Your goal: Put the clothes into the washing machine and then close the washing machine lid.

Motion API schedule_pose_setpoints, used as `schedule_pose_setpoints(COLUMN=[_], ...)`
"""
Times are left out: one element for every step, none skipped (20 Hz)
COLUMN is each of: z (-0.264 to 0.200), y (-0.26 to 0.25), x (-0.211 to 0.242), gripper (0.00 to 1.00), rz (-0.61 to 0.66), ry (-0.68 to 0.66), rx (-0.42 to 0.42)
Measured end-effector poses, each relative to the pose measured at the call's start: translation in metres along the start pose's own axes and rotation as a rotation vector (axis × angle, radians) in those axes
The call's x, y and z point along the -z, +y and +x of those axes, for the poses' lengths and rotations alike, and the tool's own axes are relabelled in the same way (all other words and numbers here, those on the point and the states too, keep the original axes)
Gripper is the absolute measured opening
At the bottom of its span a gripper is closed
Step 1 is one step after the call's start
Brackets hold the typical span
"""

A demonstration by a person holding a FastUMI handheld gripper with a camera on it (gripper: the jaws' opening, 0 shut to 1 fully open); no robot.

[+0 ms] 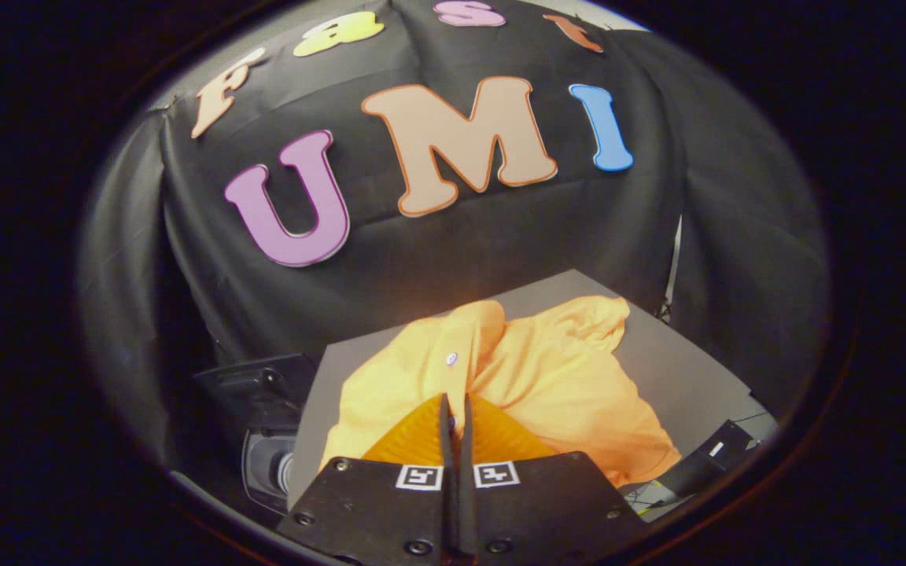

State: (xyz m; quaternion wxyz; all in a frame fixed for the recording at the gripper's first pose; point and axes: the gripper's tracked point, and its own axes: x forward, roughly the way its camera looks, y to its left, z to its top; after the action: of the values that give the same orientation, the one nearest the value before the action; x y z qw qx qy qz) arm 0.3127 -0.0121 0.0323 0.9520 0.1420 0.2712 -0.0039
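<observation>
An orange shirt (532,377) with a small white button lies crumpled on a grey table (689,377). My gripper (457,417) hovers over the shirt's near edge, its two fingers pressed together with only a thin slit between them. No cloth shows between the fingertips. The shirt spreads out just ahead of and beyond the fingers. Left of the table, lower down, stands the dark washing machine (260,401), with its round drum opening (272,472) partly visible.
Black cloth walls close in the booth behind and on both sides. A dark device with a white mark (708,460) and some cables sit off the table's right corner.
</observation>
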Motion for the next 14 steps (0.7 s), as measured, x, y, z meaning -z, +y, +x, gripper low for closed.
schedule_pose_setpoints(z=[-0.007, -0.012, -0.018, -0.025, -0.031, -0.038, -0.043, -0.048, -0.053, -0.058, -0.062, -0.064, -0.067, -0.068], y=[0.005, 0.010, 0.017, 0.026, 0.034, 0.045, 0.057, 0.068, 0.081, 0.095, 0.108, 0.123, 0.140, 0.153], x=[-0.007, -0.013, -0.020, -0.027, -0.035, -0.041, -0.049, -0.054, -0.058, -0.063, -0.067, -0.069, -0.071, -0.071], gripper=[0.00, 0.00, 0.00, 0.00, 0.00, 0.00, 0.00, 0.00, 0.00, 0.00, 0.00, 0.00, 0.00, 0.00], rz=[-0.005, -0.014, -0.027, -0.036, -0.039, -0.039, -0.036, -0.036, -0.036, -0.037, -0.040, -0.042, -0.047, -0.052], ry=[-0.018, -0.032, -0.050, -0.062, -0.082, -0.095, -0.110, -0.123, -0.133, -0.148, -0.158, -0.171, -0.179, -0.185], rx=[-0.004, -0.010, -0.019, -0.027, -0.037, -0.054, -0.072, -0.085, -0.105, -0.123, -0.142, -0.163, -0.187, -0.204])
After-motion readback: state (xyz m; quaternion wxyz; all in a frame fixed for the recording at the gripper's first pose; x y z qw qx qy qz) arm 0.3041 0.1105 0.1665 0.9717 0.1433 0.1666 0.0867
